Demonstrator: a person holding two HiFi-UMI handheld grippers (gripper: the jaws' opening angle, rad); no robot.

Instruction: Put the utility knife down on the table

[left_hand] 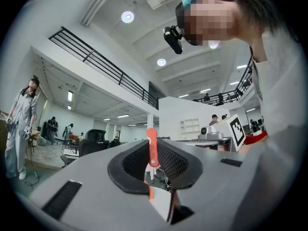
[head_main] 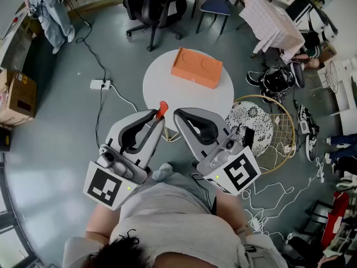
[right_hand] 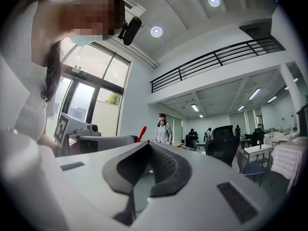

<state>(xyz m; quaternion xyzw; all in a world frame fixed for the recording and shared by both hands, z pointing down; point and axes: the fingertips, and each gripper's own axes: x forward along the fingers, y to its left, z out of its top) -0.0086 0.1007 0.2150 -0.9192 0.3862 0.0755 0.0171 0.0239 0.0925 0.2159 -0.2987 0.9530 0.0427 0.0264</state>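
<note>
Utility knife, slim and orange-handled (left_hand: 151, 150), sits clamped between the jaws of your left gripper (head_main: 160, 120), its end poking past their tips. Just beside it, your right gripper (head_main: 178, 116) is closed on nothing; keep it clear. Ahead of the left jaws lies the round white table (head_main: 162, 88). Reach forward, lower until the knife rests flat on bare tabletop, then release, stopping short of the orange rectangular box (head_main: 196, 67) beyond.

The right tool (right_hand: 146, 144) shows its 2 jaws together, empty, the red utility knife (right_hand: 142, 133) poking up beyond.
</note>
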